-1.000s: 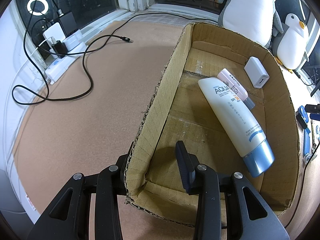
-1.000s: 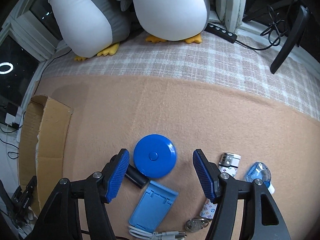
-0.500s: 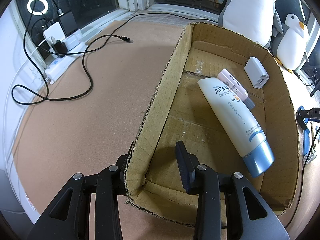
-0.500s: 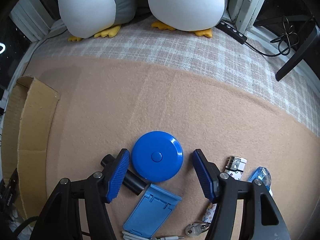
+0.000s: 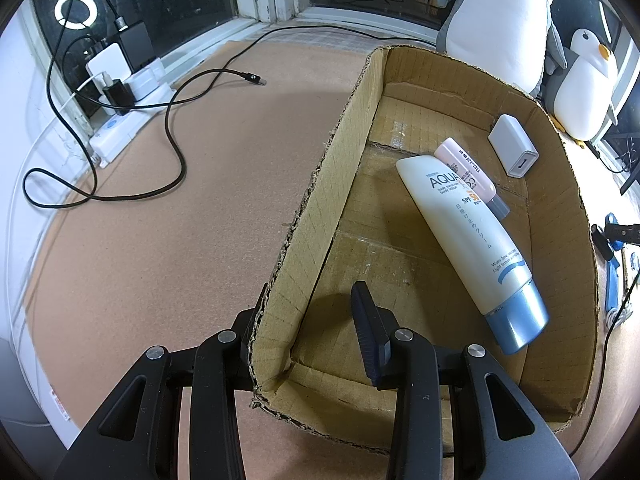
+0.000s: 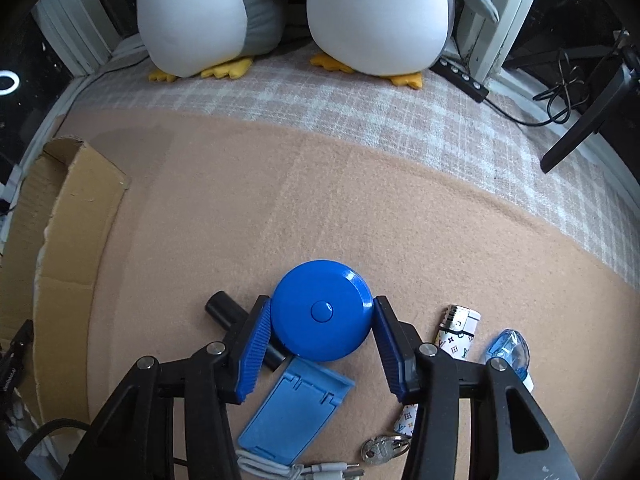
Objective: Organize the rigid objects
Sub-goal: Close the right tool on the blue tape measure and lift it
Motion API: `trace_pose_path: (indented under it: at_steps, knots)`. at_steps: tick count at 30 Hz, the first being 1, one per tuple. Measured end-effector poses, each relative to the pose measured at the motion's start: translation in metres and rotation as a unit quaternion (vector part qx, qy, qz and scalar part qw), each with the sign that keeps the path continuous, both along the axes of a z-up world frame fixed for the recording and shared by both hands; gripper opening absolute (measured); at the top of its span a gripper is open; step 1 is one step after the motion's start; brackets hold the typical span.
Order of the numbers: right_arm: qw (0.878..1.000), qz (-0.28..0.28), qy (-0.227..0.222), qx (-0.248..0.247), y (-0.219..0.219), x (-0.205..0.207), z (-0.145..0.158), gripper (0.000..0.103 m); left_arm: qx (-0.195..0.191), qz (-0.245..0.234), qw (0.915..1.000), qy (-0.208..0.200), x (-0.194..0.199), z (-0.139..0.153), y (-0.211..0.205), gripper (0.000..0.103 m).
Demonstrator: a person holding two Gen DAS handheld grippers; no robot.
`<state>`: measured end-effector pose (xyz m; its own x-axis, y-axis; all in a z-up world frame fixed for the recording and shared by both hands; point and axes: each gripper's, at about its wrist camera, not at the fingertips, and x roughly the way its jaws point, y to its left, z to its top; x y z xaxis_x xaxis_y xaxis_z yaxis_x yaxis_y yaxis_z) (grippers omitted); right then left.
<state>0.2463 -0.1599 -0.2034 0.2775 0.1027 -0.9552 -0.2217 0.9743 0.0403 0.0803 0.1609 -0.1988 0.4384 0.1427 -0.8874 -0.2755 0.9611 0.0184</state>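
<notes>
In the right wrist view my right gripper (image 6: 322, 334) has its blue pads on both sides of a round blue disc (image 6: 322, 310) lying on the tan mat; the jaws look closed on it. Beside it lie a black cylinder (image 6: 224, 308), a blue phone stand (image 6: 296, 410), a patterned lighter (image 6: 456, 334), a small blue bottle (image 6: 508, 352) and keys (image 6: 384, 448). In the left wrist view my left gripper (image 5: 308, 328) straddles the near left wall of the cardboard box (image 5: 320, 200), jaws apart. The box holds a white sunscreen tube (image 5: 468, 236), a pink tube (image 5: 468, 172) and a white charger (image 5: 514, 152).
Two plush penguins (image 6: 372, 12) sit at the back on a checked cloth. A power strip with chargers (image 5: 120, 92) and a black cable (image 5: 172, 152) lie left of the box. A white cable (image 6: 296, 468) lies by the phone stand. The box edge (image 6: 72, 240) shows at left.
My right gripper has moved forward over the blue disc and its jaws have closed in from wide open onto the disc's sides. The left gripper and box have not moved.
</notes>
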Motion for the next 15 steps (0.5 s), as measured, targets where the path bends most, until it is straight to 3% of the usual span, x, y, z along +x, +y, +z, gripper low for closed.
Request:
trace_pose_path:
  at_steps: [9, 15]
  knots:
    - [0.996, 0.056, -0.066, 0.039, 0.027, -0.031, 0.064, 0.046, -0.003, -0.001, 1.0000, 0.000, -0.001, -0.002, 0.001, 0.036]
    - [0.984, 0.129, -0.098, 0.072, 0.079, -0.066, 0.101, 0.046, -0.007, -0.001, 1.0000, -0.001, -0.001, -0.002, 0.003, 0.036]
